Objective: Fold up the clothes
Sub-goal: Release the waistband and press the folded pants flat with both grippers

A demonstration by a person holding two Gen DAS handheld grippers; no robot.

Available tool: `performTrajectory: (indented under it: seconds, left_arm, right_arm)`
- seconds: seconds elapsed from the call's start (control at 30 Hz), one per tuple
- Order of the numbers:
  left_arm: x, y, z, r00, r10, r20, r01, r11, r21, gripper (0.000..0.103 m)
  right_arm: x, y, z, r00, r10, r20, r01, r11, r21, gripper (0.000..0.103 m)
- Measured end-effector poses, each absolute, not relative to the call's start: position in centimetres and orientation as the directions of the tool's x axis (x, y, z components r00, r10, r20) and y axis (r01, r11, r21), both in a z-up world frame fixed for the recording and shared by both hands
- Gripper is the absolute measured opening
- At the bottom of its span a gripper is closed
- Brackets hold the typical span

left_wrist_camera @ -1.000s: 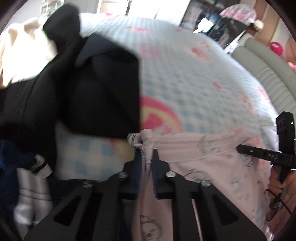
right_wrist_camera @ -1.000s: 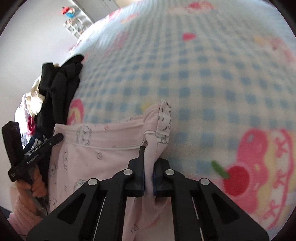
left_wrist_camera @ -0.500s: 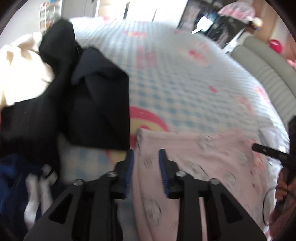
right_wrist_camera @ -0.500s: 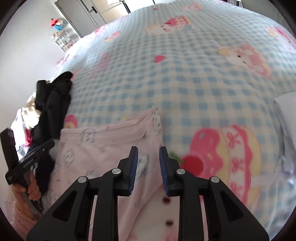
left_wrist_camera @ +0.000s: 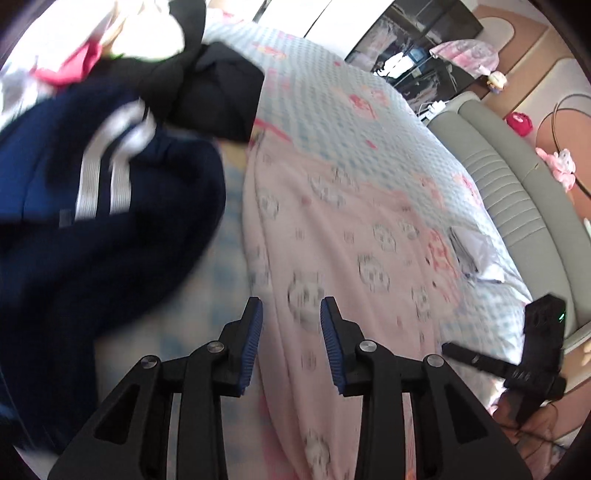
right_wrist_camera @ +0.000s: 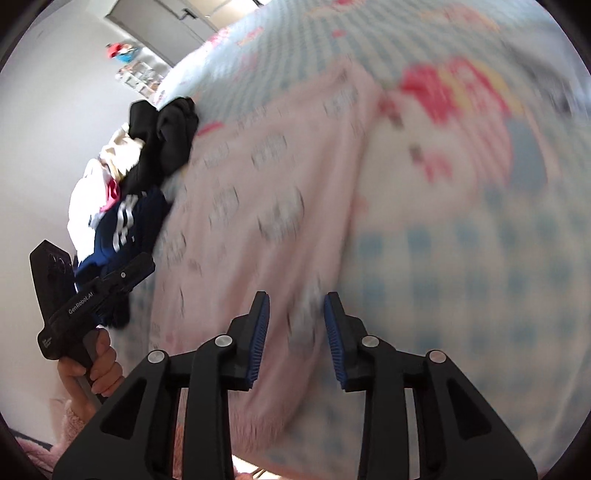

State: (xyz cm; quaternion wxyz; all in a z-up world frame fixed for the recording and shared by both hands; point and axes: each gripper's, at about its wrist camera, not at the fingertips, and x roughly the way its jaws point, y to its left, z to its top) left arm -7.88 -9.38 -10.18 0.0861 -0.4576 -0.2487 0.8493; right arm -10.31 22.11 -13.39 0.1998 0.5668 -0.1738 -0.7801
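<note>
A pale pink printed garment (left_wrist_camera: 343, 229) lies spread flat on the blue checked bedspread (left_wrist_camera: 332, 96). It also shows in the right wrist view (right_wrist_camera: 258, 206). My left gripper (left_wrist_camera: 291, 334) is open and empty, above the garment's near left part. My right gripper (right_wrist_camera: 296, 330) is open and empty, above the garment's near right edge. Each gripper shows in the other's view, the right one at the lower right (left_wrist_camera: 532, 354) and the left one at the lower left (right_wrist_camera: 77, 295). Both views are motion-blurred.
A heap of clothes lies left of the pink garment: a navy piece with white stripes (left_wrist_camera: 96, 206), black pieces (left_wrist_camera: 218, 92) and white ones (left_wrist_camera: 122, 33). A grey padded headboard (left_wrist_camera: 517, 184) runs along the right. A small white item (left_wrist_camera: 476, 251) lies near it.
Both grippers opened and let go of the pink garment's top corners. They pulled back toward its near end, and the garment now lies flat on the bed.
</note>
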Motion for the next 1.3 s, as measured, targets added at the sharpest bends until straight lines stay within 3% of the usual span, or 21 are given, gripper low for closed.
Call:
performTrajectory:
  seconds: [0.43, 0.57, 0.67, 0.8, 1.03, 1.3]
  left_arm:
    - [-3.2, -7.1, -10.3, -0.583, 0.447, -0.679, -0.003, -0.836, -0.548, 0.033]
    - [-2.8, -5.9, -11.6, -0.525, 0.337, -0.781, 0.038, -0.908, -0.417, 0.033]
    - [-2.4, -6.6, -12.1, -0.518, 0.299, -0.802, 0.089, -0.913, -0.398, 0.033]
    - [-1.9, -7.5, -11.7, -0.550, 0.369, -0.749, 0.088, -0.866, -0.492, 0.034]
    - [-1.1, -7.4, -9.2, -0.663, 0.331, -0.671, 0.039, -0.880, -0.473, 0.033]
    - [-2.3, -6.1, -12.0, -0.531, 0.355, -0.769, 0.043, -0.896, -0.443, 0.033]
  right_arm:
    - [-5.8, 19.8, -14.4, -0.275, -0.480, -0.833, 0.123, -0.877, 0.464, 0.032]
    - [-5.7, 19.4, -14.9, -0.268, -0.478, -0.836, 0.114, -0.878, 0.465, 0.032]
    - [-5.4, 19.7, -14.7, -0.272, -0.469, -0.840, 0.115, -0.883, 0.456, 0.032]
    - [-5.3, 20.3, -14.3, -0.297, -0.445, -0.845, 0.093, -0.894, 0.439, 0.033]
    - [-5.3, 21.5, -13.4, -0.345, -0.393, -0.853, 0.063, -0.916, 0.396, 0.033]
    - [-5.2, 20.3, -13.5, -0.333, -0.410, -0.850, 0.122, -0.912, 0.392, 0.033]
